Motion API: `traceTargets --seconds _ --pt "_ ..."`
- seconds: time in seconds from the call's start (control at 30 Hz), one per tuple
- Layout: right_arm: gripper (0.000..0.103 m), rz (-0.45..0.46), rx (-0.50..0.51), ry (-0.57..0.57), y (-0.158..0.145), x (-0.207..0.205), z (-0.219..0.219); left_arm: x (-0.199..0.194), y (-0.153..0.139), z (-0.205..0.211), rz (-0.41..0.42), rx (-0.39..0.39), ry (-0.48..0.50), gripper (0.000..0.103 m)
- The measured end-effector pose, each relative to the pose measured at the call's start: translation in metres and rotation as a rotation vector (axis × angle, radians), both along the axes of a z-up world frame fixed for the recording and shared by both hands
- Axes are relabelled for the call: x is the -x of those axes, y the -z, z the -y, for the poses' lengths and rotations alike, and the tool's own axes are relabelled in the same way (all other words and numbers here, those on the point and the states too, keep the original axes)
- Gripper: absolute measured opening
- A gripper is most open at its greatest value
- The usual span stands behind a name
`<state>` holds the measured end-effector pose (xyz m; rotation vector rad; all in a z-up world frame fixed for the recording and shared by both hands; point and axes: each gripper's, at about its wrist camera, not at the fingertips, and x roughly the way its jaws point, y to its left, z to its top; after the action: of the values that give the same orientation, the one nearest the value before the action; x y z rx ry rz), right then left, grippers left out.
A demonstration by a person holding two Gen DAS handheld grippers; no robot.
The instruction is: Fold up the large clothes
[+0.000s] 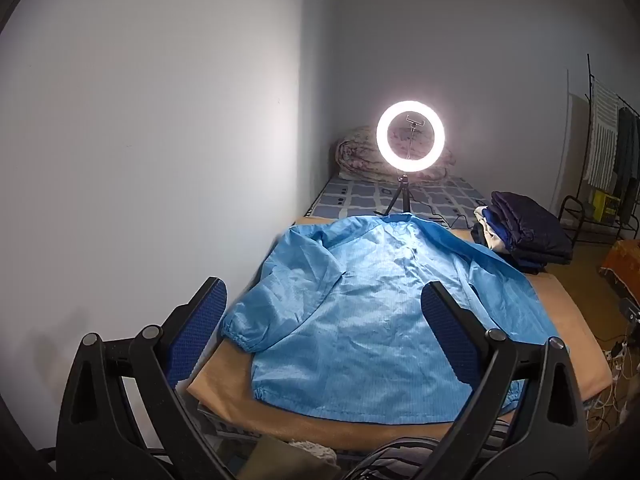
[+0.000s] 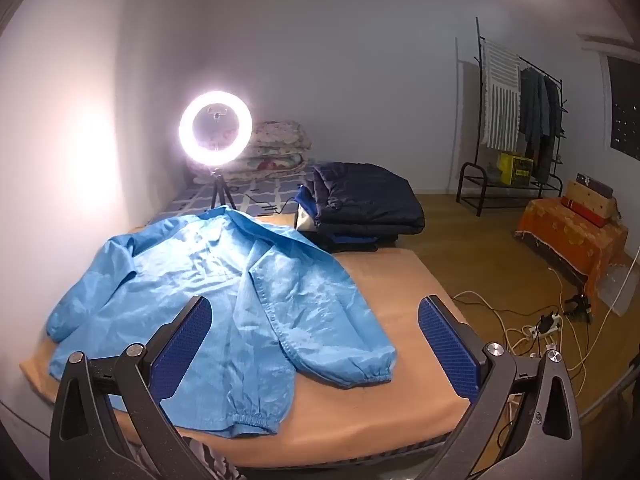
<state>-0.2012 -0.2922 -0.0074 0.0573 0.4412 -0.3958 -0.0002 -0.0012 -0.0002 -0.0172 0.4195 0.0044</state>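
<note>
The fingers (image 1: 202, 332) of the left gripper (image 1: 324, 320) are standing wide apart with nothing between the blue pads, hovering above the near part of a light blue jacket (image 1: 372, 320); the fingers (image 2: 448, 344) of the right gripper (image 2: 314, 336) are likewise spreading wide and gripping nothing. The jacket is lying spread out flat on a tan blanket (image 2: 360, 412) covering the near end of a bed, collar toward the far end and both elastic-cuffed sleeves angling down along its sides. In the left wrist view the right finger is covering part of the jacket's hem and the right sleeve is mostly running out of sight behind it. A lit ring light (image 1: 410, 136) on a small tripod is standing just beyond the collar, its glare washing out the folded floral quilt (image 2: 280, 148) behind it. A stack of folded dark clothes (image 2: 364, 204) is sitting beside the jacket's far shoulder; what lies under the top navy piece is hard to make out. A clothes rack (image 2: 516, 116) with hanging garments is standing by the far wall, and tangled cables (image 2: 532, 328) are lying on the wooden floor, partly cut off by the right finger.
</note>
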Motion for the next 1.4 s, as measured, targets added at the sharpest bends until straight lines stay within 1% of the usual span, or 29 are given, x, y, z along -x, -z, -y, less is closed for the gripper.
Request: traceTargets --seconds 0.13,0.17,0.23,0.27,0.4,0.47,0.57,1.4 --pt "0.102 -0.011 0.002 0.001 0.000 0.000 -0.002 0.002 0.000 0.004 0.011 -0.018 -0.005 0.099" --pt "0.102 -0.014 0.003 0.000 0.000 -0.001 -0.002 0.005 0.004 0.000 0.029 0.002 -0.011 0.100" --pt "0.102 -0.015 0.007 -0.003 -0.001 -0.001 -0.002 0.009 0.005 0.000 0.029 0.006 -0.009 0.099" --pt "0.102 -0.015 0.011 -0.005 -0.001 -0.001 -0.002 0.002 0.002 0.007 0.008 -0.016 -0.014 0.099" --pt "0.102 -0.018 0.032 -0.011 0.000 0.001 0.003 0.004 0.002 0.015 0.010 -0.015 -0.023 0.099" --pt "0.102 -0.016 0.042 -0.013 -0.008 -0.002 -0.002 0.004 -0.003 0.005 0.010 -0.007 -0.020 0.099" --pt "0.102 -0.015 0.056 -0.014 -0.006 -0.003 -0.010 0.002 0.000 -0.001 0.011 0.001 -0.025 0.099" --pt "0.102 -0.013 0.064 -0.026 -0.007 -0.008 -0.016 -0.001 -0.002 -0.009 0.018 -0.001 -0.028 0.100"
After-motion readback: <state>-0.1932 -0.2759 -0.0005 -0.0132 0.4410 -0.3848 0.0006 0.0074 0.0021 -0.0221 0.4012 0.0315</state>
